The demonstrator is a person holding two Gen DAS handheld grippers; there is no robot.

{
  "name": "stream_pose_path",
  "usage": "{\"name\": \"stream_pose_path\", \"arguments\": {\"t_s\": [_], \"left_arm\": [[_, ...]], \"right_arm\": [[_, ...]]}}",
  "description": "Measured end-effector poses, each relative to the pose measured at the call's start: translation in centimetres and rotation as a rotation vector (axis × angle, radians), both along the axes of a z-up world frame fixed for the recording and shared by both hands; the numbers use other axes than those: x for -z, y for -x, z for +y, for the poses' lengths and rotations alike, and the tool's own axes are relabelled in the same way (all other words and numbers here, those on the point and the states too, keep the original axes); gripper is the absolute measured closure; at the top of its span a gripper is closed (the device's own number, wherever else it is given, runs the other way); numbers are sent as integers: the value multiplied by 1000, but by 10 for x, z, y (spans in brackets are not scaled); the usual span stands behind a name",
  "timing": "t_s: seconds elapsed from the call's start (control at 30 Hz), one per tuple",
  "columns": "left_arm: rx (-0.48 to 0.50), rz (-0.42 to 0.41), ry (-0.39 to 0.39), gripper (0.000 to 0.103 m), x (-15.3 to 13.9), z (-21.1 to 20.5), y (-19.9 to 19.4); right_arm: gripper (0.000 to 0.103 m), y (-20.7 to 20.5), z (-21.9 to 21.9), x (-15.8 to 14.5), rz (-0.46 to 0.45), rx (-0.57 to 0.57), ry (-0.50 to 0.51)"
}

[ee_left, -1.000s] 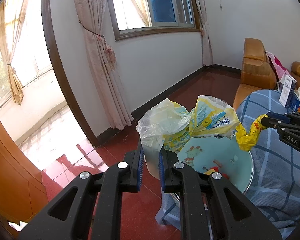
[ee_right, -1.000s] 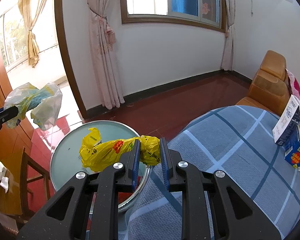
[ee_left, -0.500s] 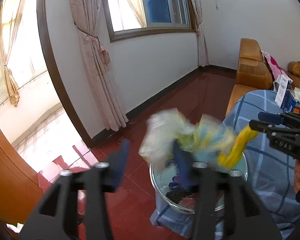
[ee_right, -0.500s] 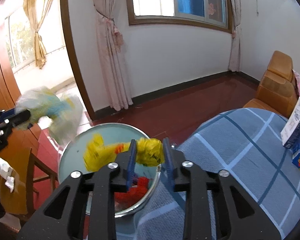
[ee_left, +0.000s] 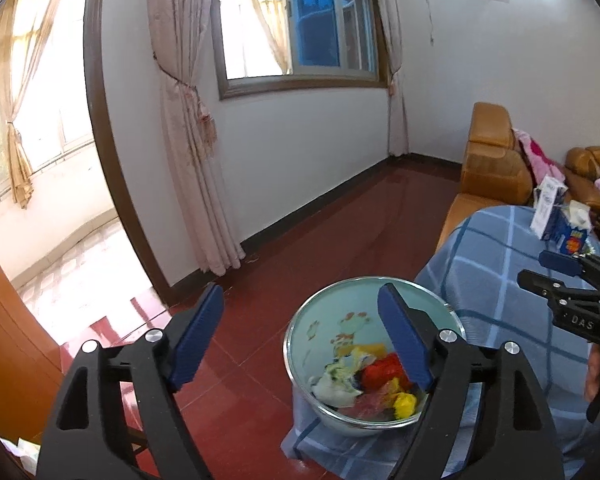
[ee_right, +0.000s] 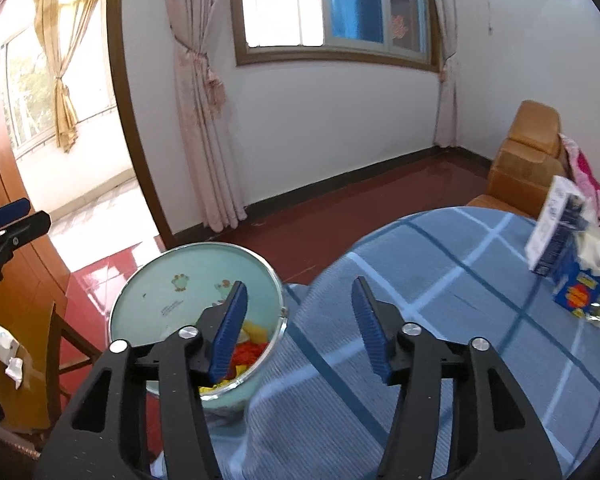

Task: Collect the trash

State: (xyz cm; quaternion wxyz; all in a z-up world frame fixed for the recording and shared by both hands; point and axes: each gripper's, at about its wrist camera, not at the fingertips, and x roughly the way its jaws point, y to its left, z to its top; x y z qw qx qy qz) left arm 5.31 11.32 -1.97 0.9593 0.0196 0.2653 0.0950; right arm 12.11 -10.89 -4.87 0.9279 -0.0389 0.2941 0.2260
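Both tongs now stand apart with nothing between the pads. The left gripper (ee_left: 300,328) has just been opening, and the crumpled clear-and-blue plastic bag it clamped a second ago is gone from its jaws. The right gripper (ee_right: 298,320) has likewise just been opening, and the yellow plastic wrapper it pinched is released.

Both pieces now lie in the pale-green enamel basin with a cartoon print and metal rim (ee_left: 300,332), among a heap of red, yellow and white scraps (ee_left: 366,380) at its bottom. The basin sits beside the edge of the blue plaid-cloth table (ee_right: 440,288).

Judgement: this drop is done, both hands are free for the next pick. A blue-and-white carton cluster (ee_right: 568,252) stands on the cloth at the far right; whether it counts as trash I cannot tell.

Hard to make out:
- individual items in the heap blur together; the clear bag is not separable with confidence, only a whitish crumple.
- in the right wrist view the gripper's own left finger covers most of the heap.
- the basin's underside and what bears it are hidden by cloth.
- white crumpled scraps (ee_right: 4,350) at the far left edge, on or by a wooden chair, are cut off.
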Motion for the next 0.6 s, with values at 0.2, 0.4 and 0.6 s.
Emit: {"name": "stream_pose_path", "arguments": {"t_s": [0.2, 0.4, 0.6], "left_arm": [[14, -27, -5, 15, -7, -9, 8], [12, -52, -1, 10, -13, -10, 14], [-1, -68, -9, 7, -17, -11, 17]], "right_arm": [[42, 17, -21, -16, -53, 51, -23], [37, 30, -31, -26, -94, 77, -27], [35, 35, -36, -33, -119, 86, -34]]}}
